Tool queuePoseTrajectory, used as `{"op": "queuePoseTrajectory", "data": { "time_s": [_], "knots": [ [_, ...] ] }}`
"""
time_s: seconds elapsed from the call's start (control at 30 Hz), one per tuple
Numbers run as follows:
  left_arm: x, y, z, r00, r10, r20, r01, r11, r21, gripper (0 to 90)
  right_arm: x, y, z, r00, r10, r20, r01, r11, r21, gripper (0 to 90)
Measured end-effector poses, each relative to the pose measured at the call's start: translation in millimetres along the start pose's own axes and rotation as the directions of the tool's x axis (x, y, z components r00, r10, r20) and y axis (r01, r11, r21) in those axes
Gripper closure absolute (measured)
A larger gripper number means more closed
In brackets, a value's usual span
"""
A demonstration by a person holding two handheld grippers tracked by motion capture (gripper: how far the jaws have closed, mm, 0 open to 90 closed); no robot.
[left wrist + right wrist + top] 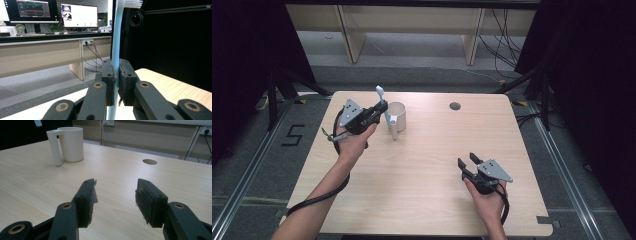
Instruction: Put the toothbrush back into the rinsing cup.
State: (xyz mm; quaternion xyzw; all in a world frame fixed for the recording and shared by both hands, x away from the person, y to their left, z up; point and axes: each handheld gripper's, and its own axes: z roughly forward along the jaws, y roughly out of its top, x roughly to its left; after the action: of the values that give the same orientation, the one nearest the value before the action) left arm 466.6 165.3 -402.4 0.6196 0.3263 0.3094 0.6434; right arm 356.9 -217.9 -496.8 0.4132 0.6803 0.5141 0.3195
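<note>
A light-blue toothbrush with white bristles stands nearly upright in my left gripper, bristle end up. In the left gripper view both pads press on the toothbrush handle, so my left gripper is shut on it. It hovers just left of a white cup with a long straight handle at the table's far left. My right gripper rests near the front right of the table, open, with nothing between its jaws. The cup stands far ahead of it.
The light wooden table has a round cable hole at the far middle. Beyond it are a pale desk frame, floor cables and black curtains at both sides. Monitors stand on a desk in the left gripper view.
</note>
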Motion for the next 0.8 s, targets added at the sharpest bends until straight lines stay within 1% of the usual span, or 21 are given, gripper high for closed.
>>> {"op": "queuePoseTrajectory", "data": {
  "time_s": [0.03,0.1,0.17,0.37,0.5,0.6,0.63,0.67,0.7,0.8],
  "knots": [
    [0.6,-0.1,1.2,1.0000,0.003,-0.001,-0.003,1.0000,0.002,83.6,0.6,-0.1,0.0,0.9999,0.015,-0.006,-0.015,1.000,0.003,50.0],
    [1.3,-0.5,2.4,1.0000,0.004,-0.004,-0.004,1.0000,0.000,83.7,0.9,0.1,0.1,0.9998,0.015,-0.011,-0.015,1.000,0.003,50.0],
    [2.5,-0.6,3.4,1.0000,0.005,-0.005,-0.005,1.0000,-0.002,83.6,1.1,0.3,-0.8,0.9999,0.012,-0.001,-0.012,1.000,0.009,50.0],
    [5.0,-0.9,6.1,0.9999,-0.001,-0.011,0.001,1.0000,-0.007,83.7,1.4,0.4,-0.9,0.9999,0.011,0.000,-0.011,1.000,0.010,50.0],
    [4.7,-1.0,8.4,0.9999,-0.001,-0.011,0.001,1.0000,-0.007,83.6,1.5,0.4,-1.0,0.9999,0.011,-0.001,-0.011,1.000,0.011,50.0],
    [4.3,-1.3,10.2,0.9999,0.000,-0.010,0.000,1.0000,-0.007,83.6,0.7,0.4,-0.9,1.0000,-0.002,-0.001,0.002,1.000,0.009,49.9],
    [4.3,-1.3,10.2,0.9999,0.000,-0.010,0.000,1.0000,-0.007,83.6,-0.2,0.5,-1.0,0.9998,-0.017,0.005,0.017,1.000,0.002,50.0],
    [4.4,-1.4,10.9,0.9999,-0.002,-0.011,0.002,1.0000,-0.007,83.6,-0.2,0.5,-1.0,0.9998,-0.017,0.005,0.017,1.000,0.002,50.0],
    [4.8,-2.0,12.2,0.9999,-0.001,-0.011,0.001,1.0000,-0.004,83.6,1.0,0.4,-1.3,0.9999,0.011,-0.003,-0.011,1.000,0.012,50.0],
    [5.0,-3.1,13.8,0.9999,-0.001,-0.012,0.001,1.0000,-0.002,83.6,0.9,0.3,-1.5,0.9999,0.011,-0.003,-0.011,1.000,0.012,49.9]
  ]
}}
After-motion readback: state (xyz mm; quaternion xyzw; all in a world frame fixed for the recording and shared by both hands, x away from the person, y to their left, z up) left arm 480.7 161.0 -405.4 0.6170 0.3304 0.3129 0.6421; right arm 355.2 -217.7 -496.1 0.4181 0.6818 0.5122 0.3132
